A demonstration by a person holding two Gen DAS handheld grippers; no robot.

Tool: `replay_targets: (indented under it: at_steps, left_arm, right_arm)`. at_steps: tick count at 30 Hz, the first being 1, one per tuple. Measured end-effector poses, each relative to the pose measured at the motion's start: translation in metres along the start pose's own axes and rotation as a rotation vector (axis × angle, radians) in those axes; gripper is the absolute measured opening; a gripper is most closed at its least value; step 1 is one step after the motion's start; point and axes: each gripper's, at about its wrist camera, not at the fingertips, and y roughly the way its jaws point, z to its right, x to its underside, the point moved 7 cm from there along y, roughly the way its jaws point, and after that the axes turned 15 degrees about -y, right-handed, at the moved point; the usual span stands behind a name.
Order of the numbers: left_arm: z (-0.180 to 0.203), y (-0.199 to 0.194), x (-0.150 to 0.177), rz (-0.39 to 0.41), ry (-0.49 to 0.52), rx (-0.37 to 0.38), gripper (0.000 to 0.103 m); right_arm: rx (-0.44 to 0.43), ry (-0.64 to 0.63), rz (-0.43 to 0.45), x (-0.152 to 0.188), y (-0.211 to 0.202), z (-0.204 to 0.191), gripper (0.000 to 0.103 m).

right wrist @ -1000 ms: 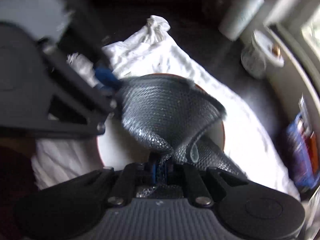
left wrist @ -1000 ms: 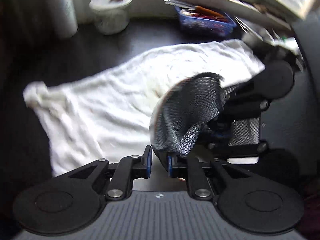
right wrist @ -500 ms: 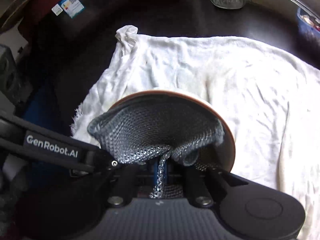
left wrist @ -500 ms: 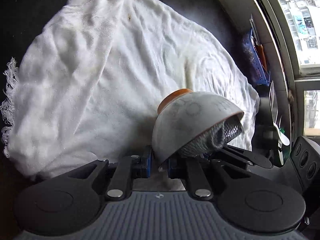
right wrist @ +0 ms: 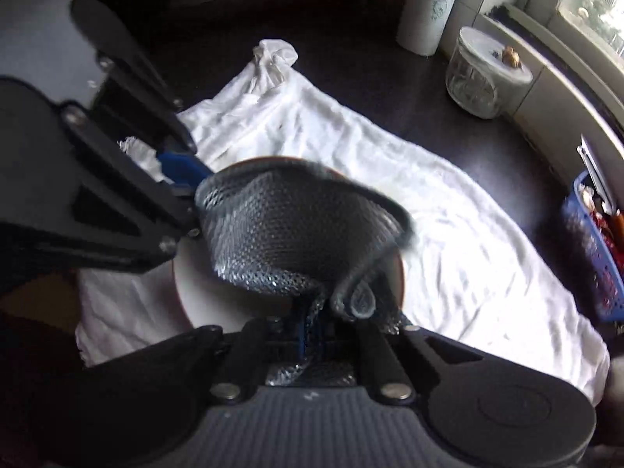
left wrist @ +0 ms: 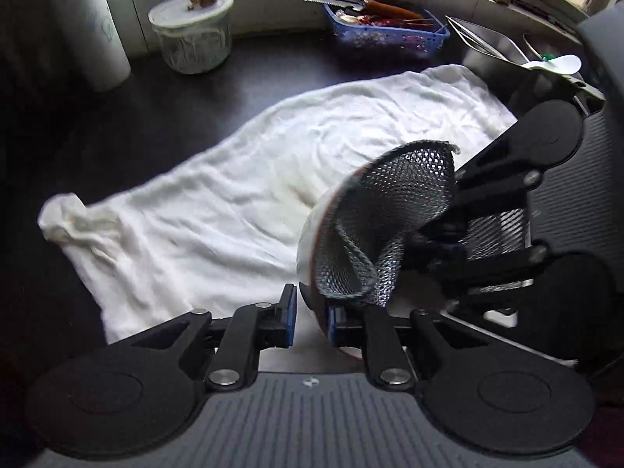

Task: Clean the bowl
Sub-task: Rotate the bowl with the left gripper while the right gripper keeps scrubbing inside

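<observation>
bowl rim between left gripper fingers

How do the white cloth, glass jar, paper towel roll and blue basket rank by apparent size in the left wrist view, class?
1. white cloth, by far the largest.
2. paper towel roll, glass jar and blue basket: all look alike in size at the far edge, where fisheye distortion makes ranking them unsure.

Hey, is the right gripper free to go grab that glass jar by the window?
Probably not: the right gripper is shut on the mesh scrubbing cloth inside the bowl; the jar stands well beyond.
</observation>
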Motion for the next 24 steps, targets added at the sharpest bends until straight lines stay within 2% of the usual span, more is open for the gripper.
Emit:
replay_targets:
  at_steps: [3, 9, 14, 17, 19, 21, 24]
  left_arm:
    - [-0.014, 0.003, 0.0, -0.022, -0.189, 0.058, 0.011]
    - [-0.043, 0.008, 0.009, -0.063, -0.657, 0.201, 0.012]
    - [-0.063, 0.016, 0.026, -0.14, -0.941, 0.262, 0.013]
    - [-0.067, 0.021, 0.037, -0.199, -1.054, 0.319, 0.014]
    - [-0.063, 0.019, 0.036, -0.189, -0.993, 0.306, 0.014]
    - [-0.051, 0.015, 0.029, -0.174, -0.817, 0.256, 0.015]
    - [-0.03, 0.006, 0.015, -0.106, -0.471, 0.111, 0.019]
  right_arm:
    - [0.005, 0.042, 0.01, -0.004, 0.004, 0.005, 0.004]
    - [-0.074, 0.289, 0.067, -0.002, 0.014, 0.014, 0.004]
    - [-0.161, 0.444, 0.109, -0.007, 0.015, 0.013, 0.005]
    - [-0.23, 0.481, 0.116, -0.012, 0.012, 0.01, 0.006]
    - [-0.245, 0.466, 0.111, -0.013, 0.01, 0.009, 0.006]
    - [-0.217, 0.415, 0.092, -0.014, 0.01, 0.01, 0.006]
    - [-0.14, 0.302, 0.059, -0.017, 0.007, 0.013, 0.006]
